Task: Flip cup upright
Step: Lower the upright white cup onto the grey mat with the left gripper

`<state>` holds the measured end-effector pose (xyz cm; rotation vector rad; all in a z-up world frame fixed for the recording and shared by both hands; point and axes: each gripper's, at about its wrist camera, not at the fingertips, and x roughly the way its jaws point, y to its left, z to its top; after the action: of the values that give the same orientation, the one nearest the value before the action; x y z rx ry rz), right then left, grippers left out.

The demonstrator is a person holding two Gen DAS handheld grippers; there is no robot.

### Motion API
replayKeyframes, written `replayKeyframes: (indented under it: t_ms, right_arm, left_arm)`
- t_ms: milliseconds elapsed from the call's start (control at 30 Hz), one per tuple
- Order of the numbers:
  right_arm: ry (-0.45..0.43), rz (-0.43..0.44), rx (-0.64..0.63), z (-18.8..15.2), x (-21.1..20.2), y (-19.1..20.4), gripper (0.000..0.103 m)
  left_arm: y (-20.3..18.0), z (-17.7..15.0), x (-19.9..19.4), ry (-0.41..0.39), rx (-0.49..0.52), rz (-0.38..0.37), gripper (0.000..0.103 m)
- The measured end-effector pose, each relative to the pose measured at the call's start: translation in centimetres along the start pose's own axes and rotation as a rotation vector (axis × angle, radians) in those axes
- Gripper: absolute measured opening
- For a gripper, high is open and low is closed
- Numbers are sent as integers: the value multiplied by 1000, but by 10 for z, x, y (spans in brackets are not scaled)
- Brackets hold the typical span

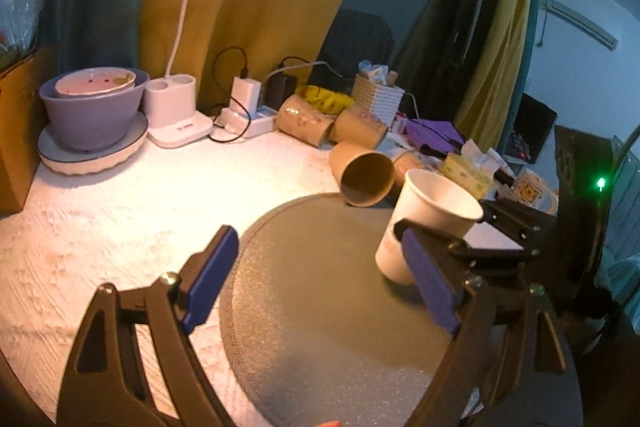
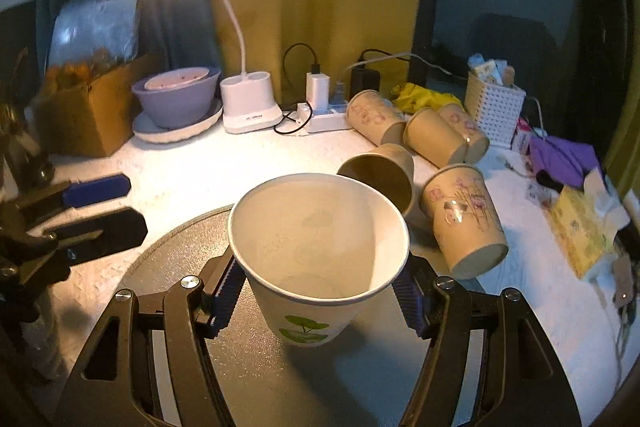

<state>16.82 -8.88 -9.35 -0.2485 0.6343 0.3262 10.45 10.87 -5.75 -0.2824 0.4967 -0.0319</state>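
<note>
A white paper cup (image 2: 316, 259) with a green leaf print stands mouth up, slightly tilted, on the round grey mat (image 2: 256, 367). My right gripper (image 2: 316, 301) is shut on the cup, one blue pad on each side. In the left wrist view the same cup (image 1: 424, 223) stands at the mat's (image 1: 320, 307) right side, held by the right gripper (image 1: 500, 227). My left gripper (image 1: 320, 279) is open and empty over the mat, left of the cup; it shows at the left edge of the right wrist view (image 2: 100, 203).
Several brown paper cups (image 2: 460, 215) lie on their sides behind the mat. A desk lamp (image 2: 248, 107), stacked bowls (image 2: 176, 103), a power strip (image 2: 320, 119), a white basket (image 2: 494, 107), a cardboard box (image 2: 92, 119) and a tissue pack (image 2: 580, 227) ring the white table.
</note>
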Motion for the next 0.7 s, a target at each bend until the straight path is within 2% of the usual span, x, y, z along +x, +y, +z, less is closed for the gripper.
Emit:
replayKeyframes:
  t_ms: [700]
  right_arm:
    - [68,-28,13,-8,7,-4,70]
  left_arm:
    - [-1,-2,8,23,-7,29,85]
